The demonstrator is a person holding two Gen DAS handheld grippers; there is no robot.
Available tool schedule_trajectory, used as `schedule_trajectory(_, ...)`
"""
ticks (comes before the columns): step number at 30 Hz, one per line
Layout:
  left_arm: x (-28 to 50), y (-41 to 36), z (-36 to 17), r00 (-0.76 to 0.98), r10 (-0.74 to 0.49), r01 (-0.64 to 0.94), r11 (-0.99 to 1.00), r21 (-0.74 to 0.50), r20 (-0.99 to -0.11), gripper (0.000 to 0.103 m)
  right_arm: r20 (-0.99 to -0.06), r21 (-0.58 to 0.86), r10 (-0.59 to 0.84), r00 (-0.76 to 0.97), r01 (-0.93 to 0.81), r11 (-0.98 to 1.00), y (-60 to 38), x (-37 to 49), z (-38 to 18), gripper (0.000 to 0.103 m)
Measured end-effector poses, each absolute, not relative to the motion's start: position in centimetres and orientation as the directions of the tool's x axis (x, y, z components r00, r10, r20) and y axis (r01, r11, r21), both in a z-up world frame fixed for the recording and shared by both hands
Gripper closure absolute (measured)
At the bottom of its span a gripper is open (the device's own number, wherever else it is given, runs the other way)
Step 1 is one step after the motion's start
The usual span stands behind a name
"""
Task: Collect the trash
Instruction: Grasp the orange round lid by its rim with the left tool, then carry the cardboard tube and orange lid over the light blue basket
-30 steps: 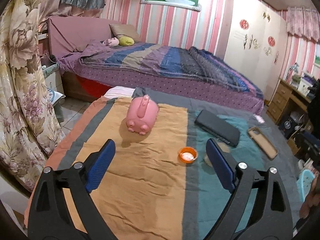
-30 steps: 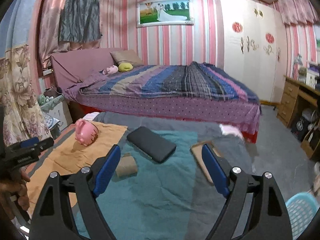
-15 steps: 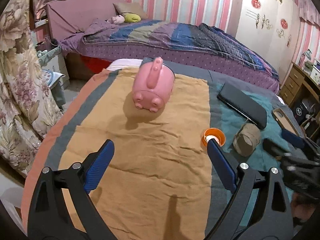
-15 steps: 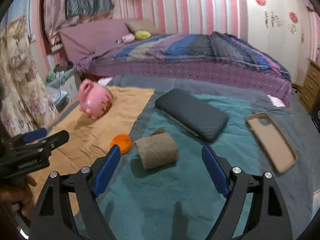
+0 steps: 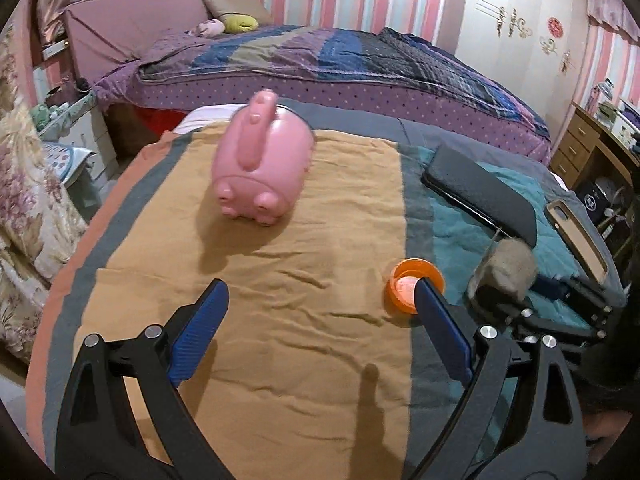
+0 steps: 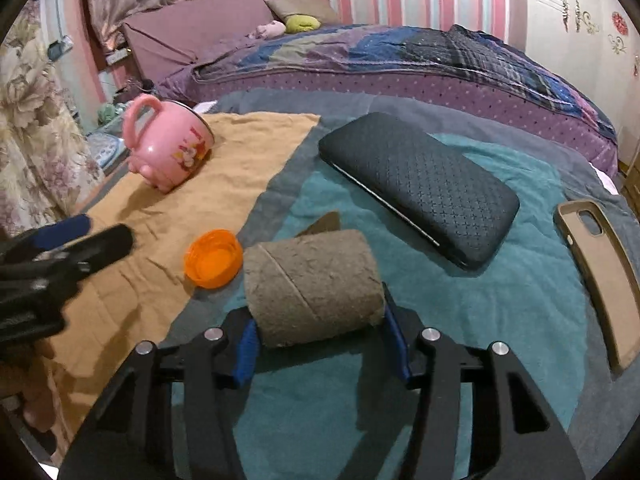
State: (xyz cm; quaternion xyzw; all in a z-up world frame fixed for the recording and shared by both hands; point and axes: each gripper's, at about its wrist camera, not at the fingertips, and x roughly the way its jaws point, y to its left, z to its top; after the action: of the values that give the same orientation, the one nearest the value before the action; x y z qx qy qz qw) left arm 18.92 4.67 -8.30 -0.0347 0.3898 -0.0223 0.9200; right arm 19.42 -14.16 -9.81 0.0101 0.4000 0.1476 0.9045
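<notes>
Right gripper (image 6: pixel 316 336) jaws just closing, pads now pressing both ends of the brown cardboard roll (image 6: pixel 314 286) on the teal cloth, orange cap (image 6: pixel 214 258) just left of it, left gripper (image 5: pixel 320 332) spread wide, cap by its right finger

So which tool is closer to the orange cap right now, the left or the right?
Left. The left tool hangs open with its right finger at the orange cap. The right tool, just closing, grips the cardboard roll lying beside the cap.
</notes>
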Motion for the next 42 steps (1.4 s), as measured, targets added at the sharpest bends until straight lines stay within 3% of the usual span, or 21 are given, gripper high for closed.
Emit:
schedule_trajectory(10,20.8,-0.4,-10.2,0.642,-0.13,0.141,0.989,-0.05,-0.756,0.013,-0.665,0.112,0.18,0.725,-0.141,0.984,-19.2,18.0,-7.7,0.051)
schedule_trajectory(15,21.6,-1.7,-11.4,0.618,-0.1,0.143,0.99,-0.013,-0.78,0.029,-0.659,0.123,0.179,0.73,-0.13,0.984,-21.4,19.1,-6.8,0.051)
schedule_trajectory(18,21.7,-2.1,-11.4,0.62,-0.098,0.15,0.989,-0.005,-0.778,0.048,-0.663,0.112,0.172,0.728,-0.131,0.985,-21.9,19.2,-6.3,0.051)
schedule_trajectory(19,21.7,-2.0,-11.3,0.623,-0.1,0.149,0.989,-0.008,-0.776,0.062,-0.662,0.109,0.17,0.73,-0.131,0.985,-22.0,19.1,-6.2,0.051)
schedule_trajectory(20,21.8,-2.0,-11.2,0.623,-0.102,0.147,0.989,-0.012,-0.776,0.064,-0.661,0.107,0.168,0.731,-0.13,0.986,-21.9,18.9,-6.3,0.051)
schedule_trajectory(42,16.2,-1.9,-5.0,0.725,-0.153,0.165,0.985,-0.046,-0.671,0.064,-0.582,0.112,0.158,0.798,-0.113,0.987,-23.0,13.3,-2.8,0.051)
